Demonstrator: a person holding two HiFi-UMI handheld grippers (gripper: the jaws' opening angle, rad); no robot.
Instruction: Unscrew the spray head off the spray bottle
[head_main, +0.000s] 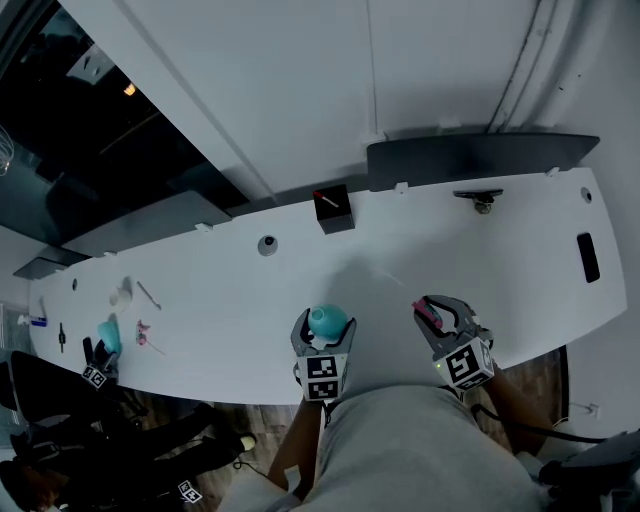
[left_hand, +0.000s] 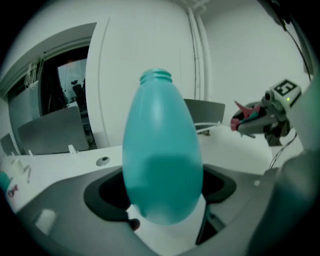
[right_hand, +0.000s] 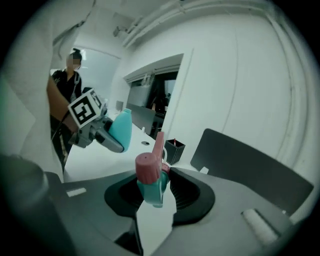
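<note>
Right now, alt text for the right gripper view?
The right gripper holds the detached pink-and-teal spray head between its fingers above the white table. At left, the left gripper holds the teal bottle; a black pen holder stands behind.

The left gripper and right gripper have grey shells with black recessed jaw seats. Each carries a cube of black-and-white square markers: the left marker cube and the right marker cube (a small green light glows beside it). A dark cable trails from the right gripper. The person wears a light grey garment.
</note>
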